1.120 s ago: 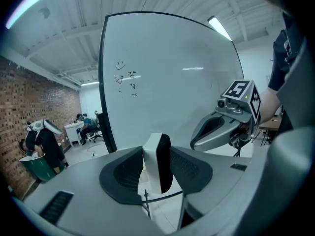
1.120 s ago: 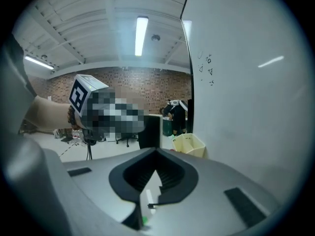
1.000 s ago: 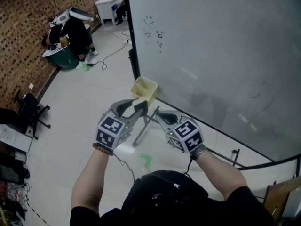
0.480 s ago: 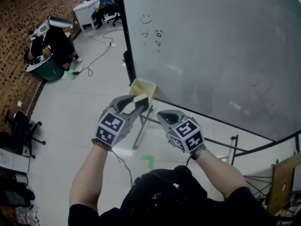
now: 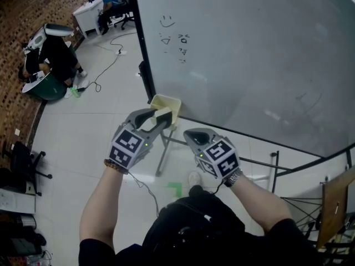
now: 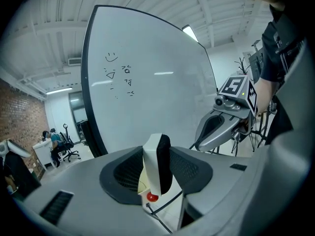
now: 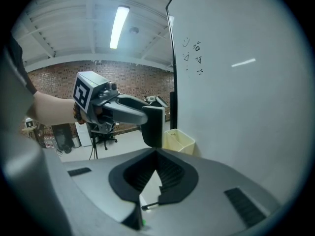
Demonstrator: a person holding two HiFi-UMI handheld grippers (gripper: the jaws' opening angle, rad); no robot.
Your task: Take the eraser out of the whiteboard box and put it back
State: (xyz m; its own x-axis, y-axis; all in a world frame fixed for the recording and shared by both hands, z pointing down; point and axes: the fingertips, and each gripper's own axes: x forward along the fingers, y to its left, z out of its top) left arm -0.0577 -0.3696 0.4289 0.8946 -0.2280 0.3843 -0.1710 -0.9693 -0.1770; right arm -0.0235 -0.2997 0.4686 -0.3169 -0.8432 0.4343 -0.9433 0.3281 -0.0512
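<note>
A white eraser point(image 5: 163, 115) with a black felt face stands upright between the pads of my left gripper point(image 5: 160, 118), which is shut on it. The eraser point(image 6: 157, 167) hangs just in front of and above the pale yellow whiteboard box point(image 5: 168, 104), fixed at the whiteboard's lower left corner. My right gripper point(image 5: 190, 133) is shut with nothing in it, a little to the right of the box and lower. From the right gripper view, the eraser point(image 7: 153, 126) is close to the box point(image 7: 179, 141), with my right gripper point(image 7: 156, 154) pointing at both.
The large whiteboard point(image 5: 249, 54) carries small drawings point(image 5: 173, 35) near its top left. Its stand legs point(image 5: 164, 154) cross the tiled floor below the box. A green scrap point(image 5: 175, 188) lies on the floor. People sit at a desk point(image 5: 102, 7) far left by the brick wall.
My left gripper has carried the eraser a little closer to the yellow box. The right gripper has shifted only slightly and stays shut.
</note>
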